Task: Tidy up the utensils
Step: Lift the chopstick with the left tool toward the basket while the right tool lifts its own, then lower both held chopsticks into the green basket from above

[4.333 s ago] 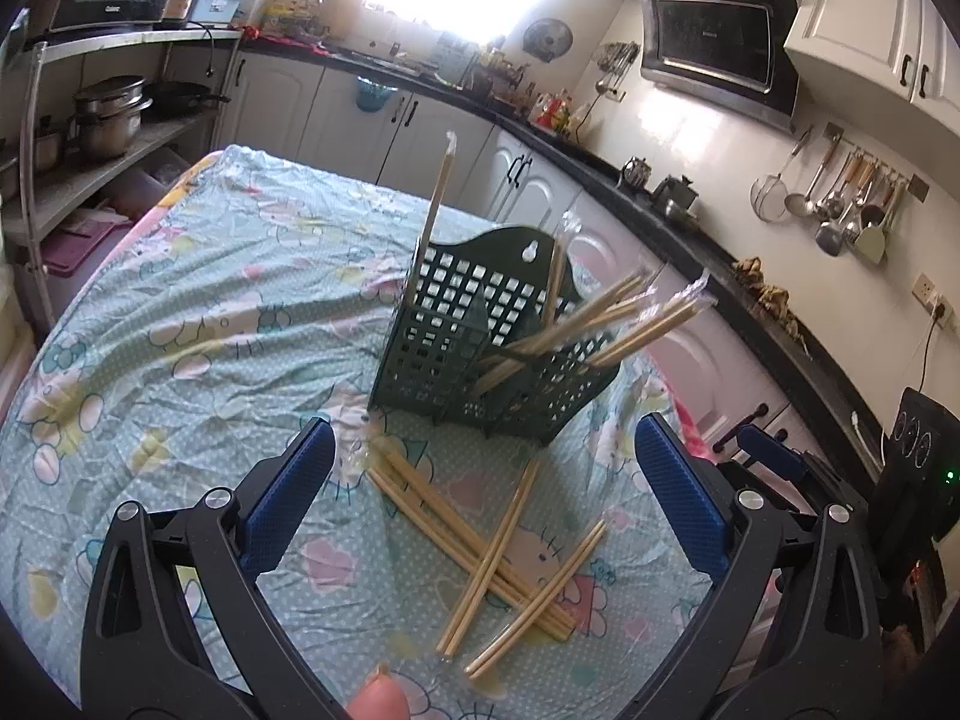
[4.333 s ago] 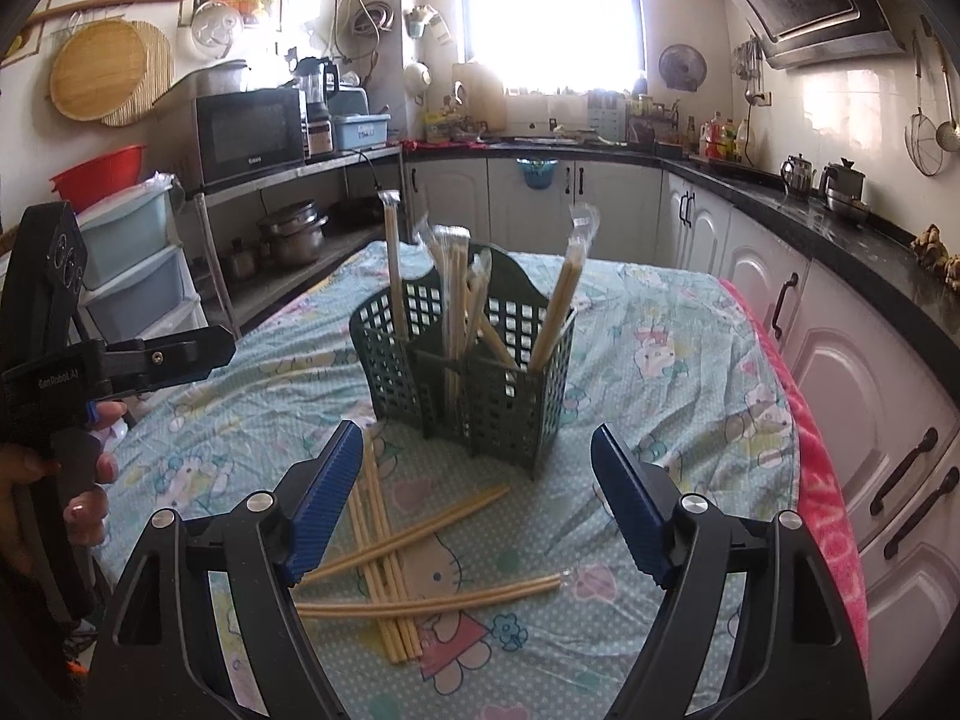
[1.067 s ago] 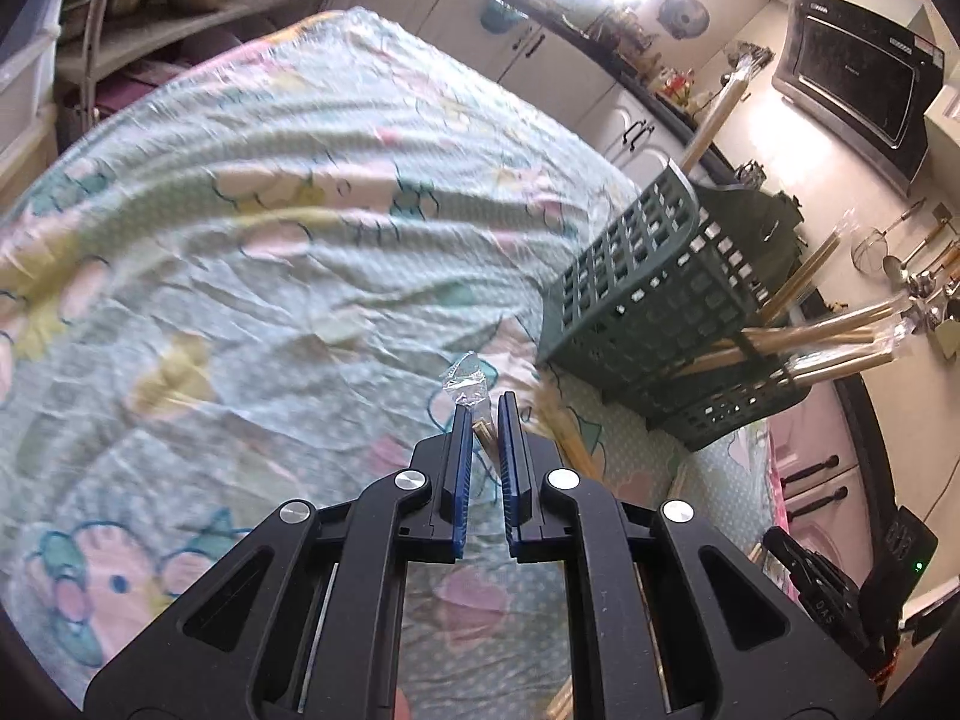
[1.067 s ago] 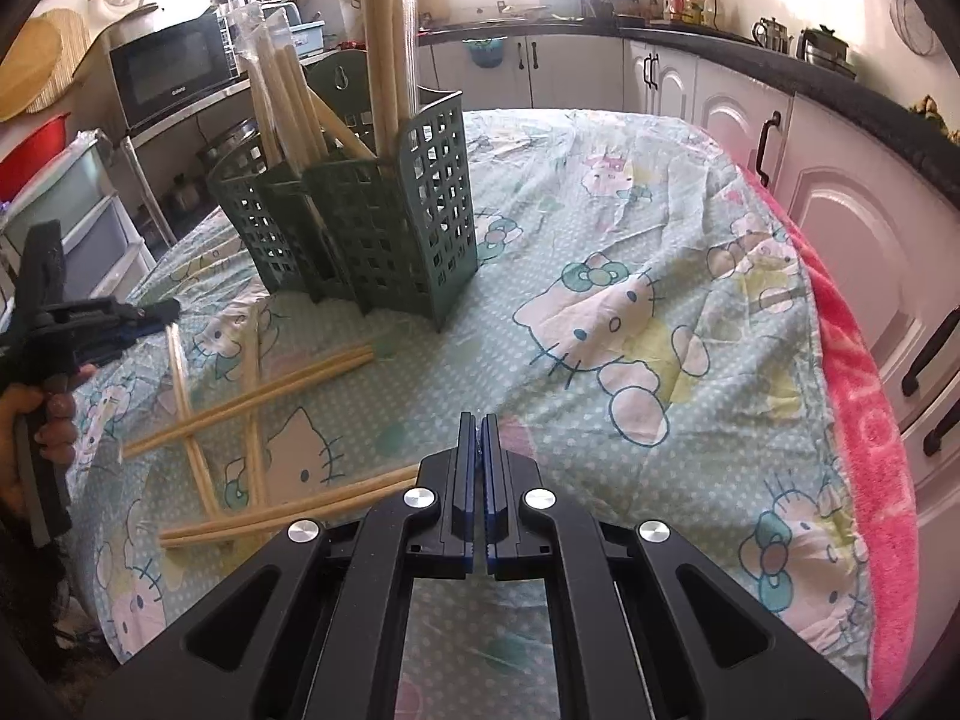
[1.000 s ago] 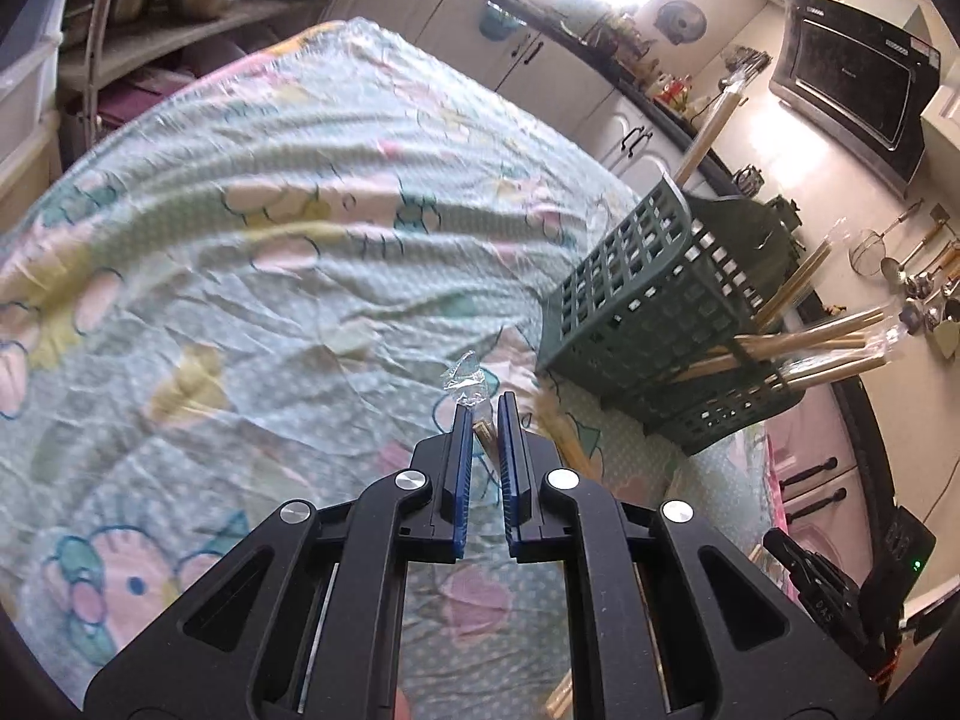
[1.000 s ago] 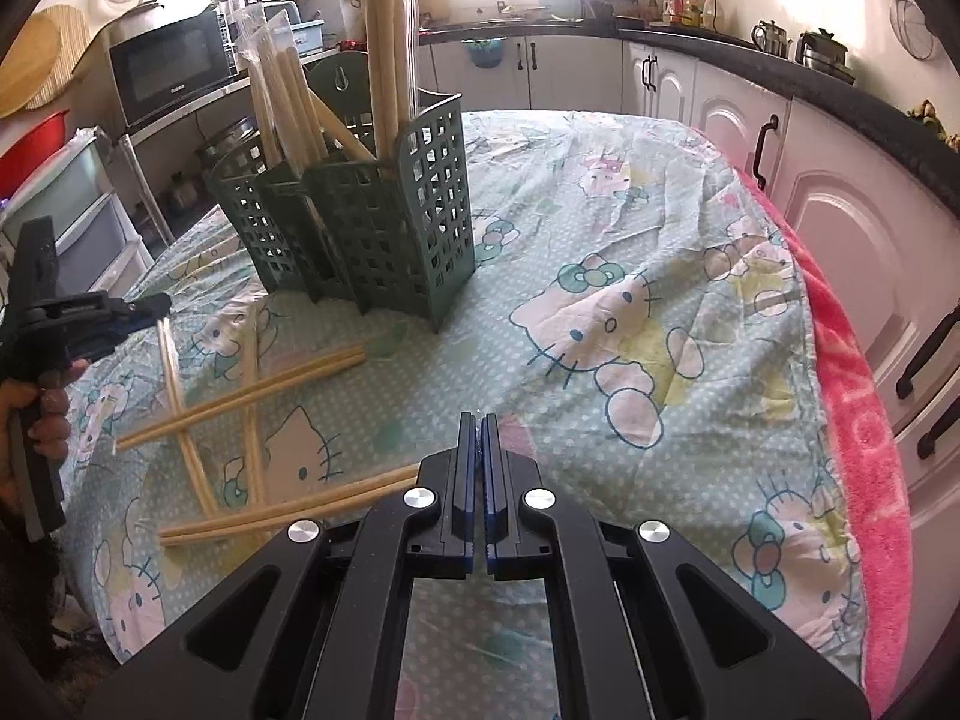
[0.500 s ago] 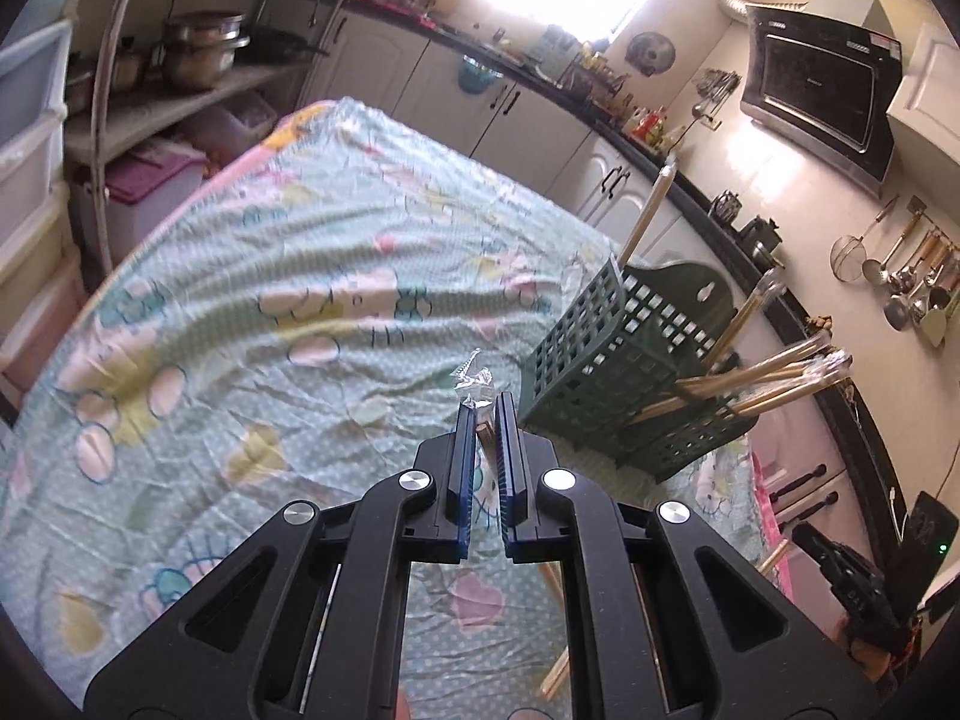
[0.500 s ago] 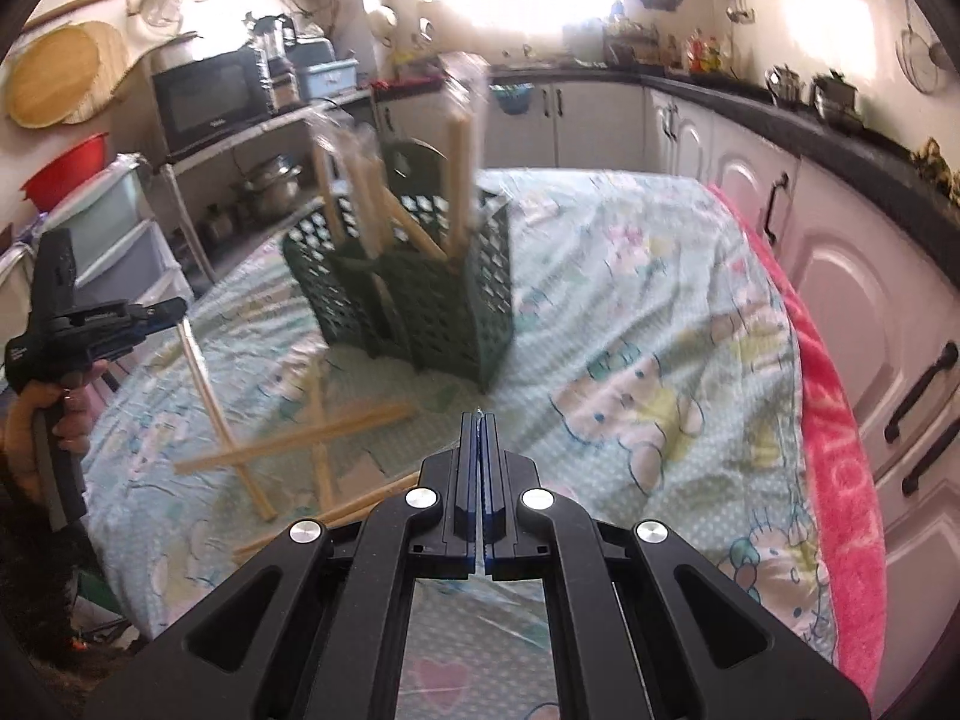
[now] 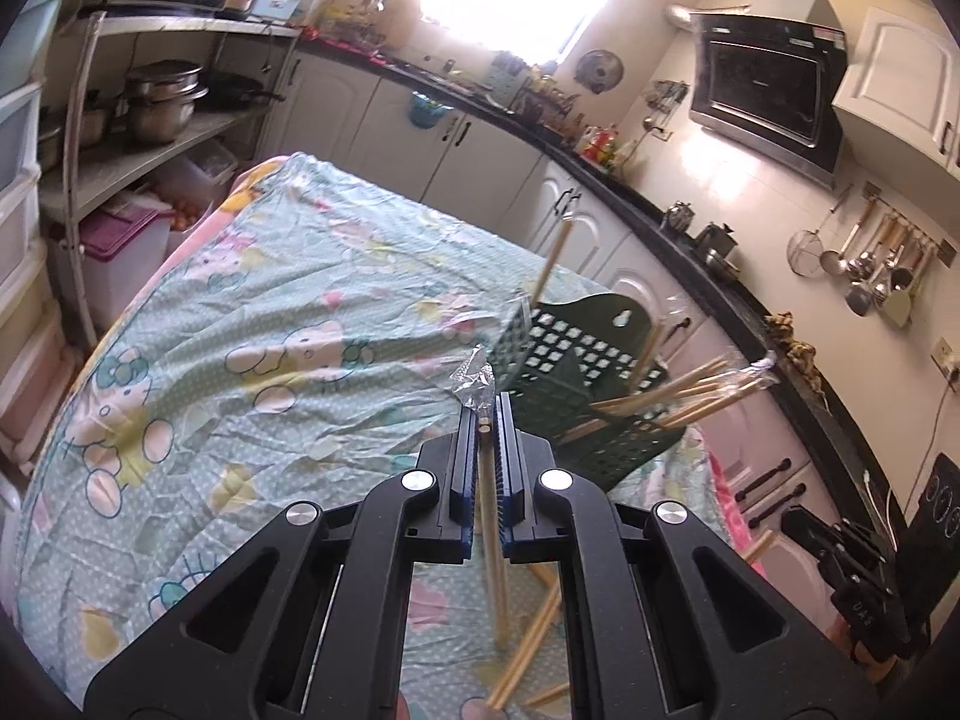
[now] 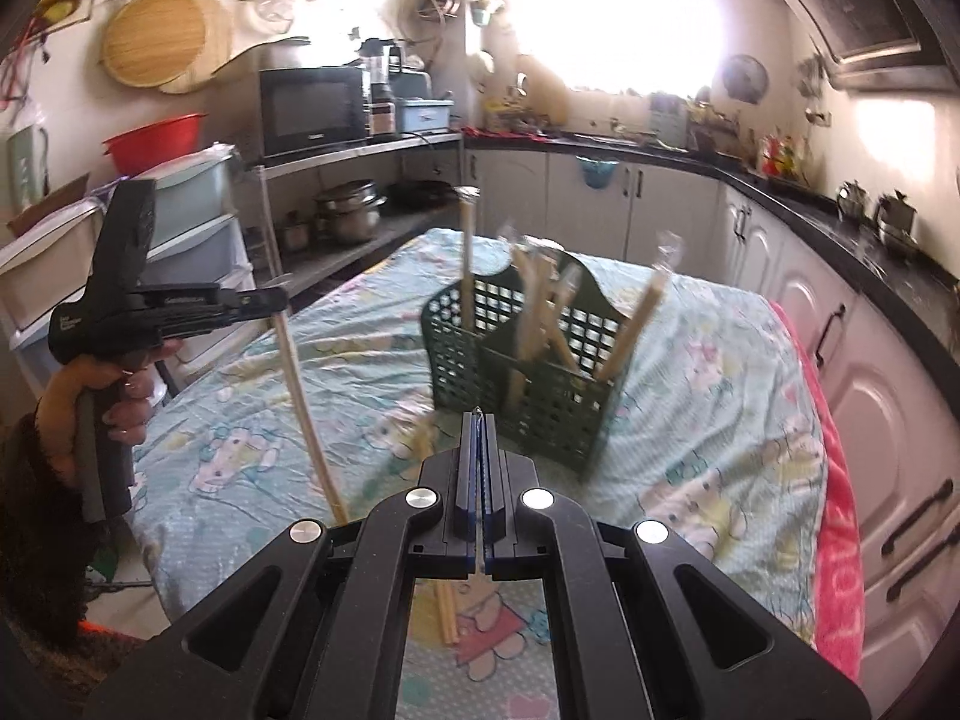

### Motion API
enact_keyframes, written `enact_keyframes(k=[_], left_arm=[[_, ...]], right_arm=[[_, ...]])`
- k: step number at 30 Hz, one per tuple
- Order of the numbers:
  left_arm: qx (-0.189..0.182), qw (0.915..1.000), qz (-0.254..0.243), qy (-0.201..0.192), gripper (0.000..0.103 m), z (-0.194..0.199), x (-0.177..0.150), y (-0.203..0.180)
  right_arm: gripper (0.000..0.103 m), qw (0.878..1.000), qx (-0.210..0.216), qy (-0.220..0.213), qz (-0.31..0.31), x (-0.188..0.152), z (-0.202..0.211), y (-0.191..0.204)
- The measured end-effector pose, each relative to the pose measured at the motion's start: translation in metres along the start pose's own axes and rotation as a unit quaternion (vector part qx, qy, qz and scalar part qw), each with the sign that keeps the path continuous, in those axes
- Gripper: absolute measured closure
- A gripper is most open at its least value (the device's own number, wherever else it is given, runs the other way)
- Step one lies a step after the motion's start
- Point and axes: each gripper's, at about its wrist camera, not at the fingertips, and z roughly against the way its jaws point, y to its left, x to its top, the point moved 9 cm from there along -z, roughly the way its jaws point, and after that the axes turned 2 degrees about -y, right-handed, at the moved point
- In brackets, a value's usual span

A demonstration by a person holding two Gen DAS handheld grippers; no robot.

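Chopsticks are the whole story here: the left gripper (image 9: pixel 486 420) is clamped down on a plastic-wrapped pair (image 9: pixel 493 516) right at its top end, crinkly wrapper tip poking out just past the blue pads, and the rest of the pair dangles down below the jaws toward the table. Gripping it at the end like that makes sense to me, since it lets the sticks hang near vertical so they can drop straight into a slot. The right gripper (image 10: pixel 478 468) is clenched too, and there's a thin sliver showing in the slit between its pads, looks like the wrapper tip of another pair, though it's blurry so I can't swear to it. Ahead of both sets of jaws sits the green utensil basket (image 10: pixel 528 372), already holding several pairs leaning every which way, and a few loose chopsticks (image 9: pixel 528 648) lie on the cartoon-print tablecloth (image 9: pixel 252 372) beneath and behind the left jaws. Pose-wise, both grippers are tilted nose-down above the table, and from the right one's view you can see the hand (image 10: pixel 102 396) wrapped round the left gripper's handle, off to the side, its pair hanging slightly slanted.
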Motion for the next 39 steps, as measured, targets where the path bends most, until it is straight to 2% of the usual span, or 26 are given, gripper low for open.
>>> enact_keyframes(k=[9,17,39], left_arm=[[-0.025,0.9993,-0.027,-0.009,0.1,0.007,0.012,-0.031],[-0.043,0.9975,-0.052,-0.023,0.1,0.015,0.031,-0.056],[-0.066,0.9882,-0.113,-0.08,0.1,0.022,0.093,-0.125]], right_arm=[[0.102,0.999,0.029,-0.009,0.023,0.019,-0.004,0.026],[0.102,0.998,0.048,-0.032,0.036,0.049,0.002,0.042],[0.102,0.993,0.028,-0.114,0.021,0.137,0.025,0.015]])
